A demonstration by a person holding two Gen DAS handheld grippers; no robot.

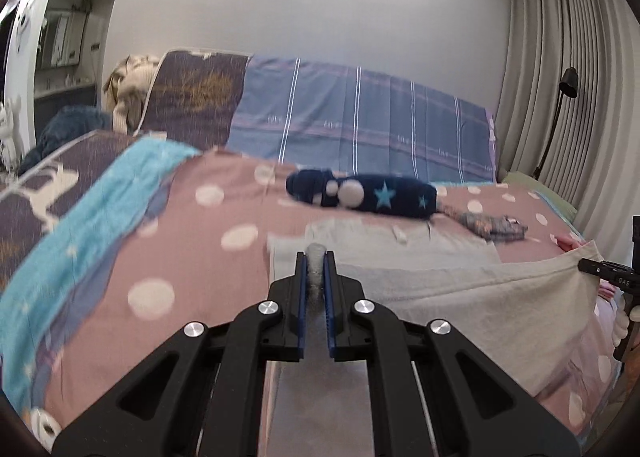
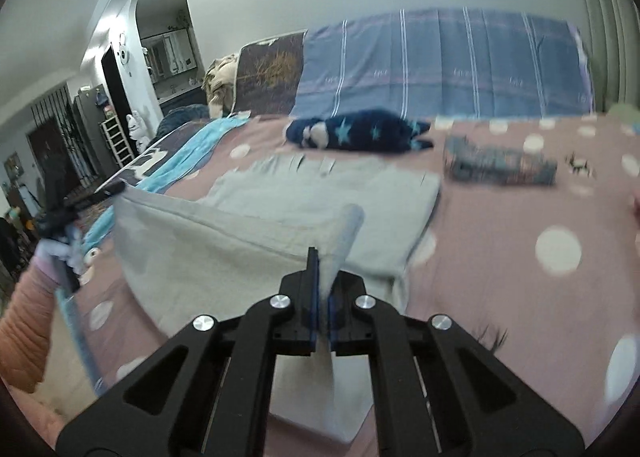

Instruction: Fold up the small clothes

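A light grey garment (image 1: 460,297) lies on the pink polka-dot bed cover (image 1: 192,241). Its near edge is lifted off the bed and stretched between both grippers. My left gripper (image 1: 315,259) is shut on the left corner of that edge. My right gripper (image 2: 320,257) is shut on the right corner; it also shows at the right edge of the left wrist view (image 1: 596,267). In the right wrist view the garment (image 2: 312,193) has its far half flat on the bed, and the left gripper (image 2: 108,189) shows at the left.
A dark blue star-patterned garment (image 1: 360,193) and a grey patterned one (image 1: 492,225) lie behind the grey garment. A turquoise towel (image 1: 96,209) lies at the left. Pillows (image 1: 360,117) stand against the wall. A floor lamp (image 1: 560,117) and curtains are at the right.
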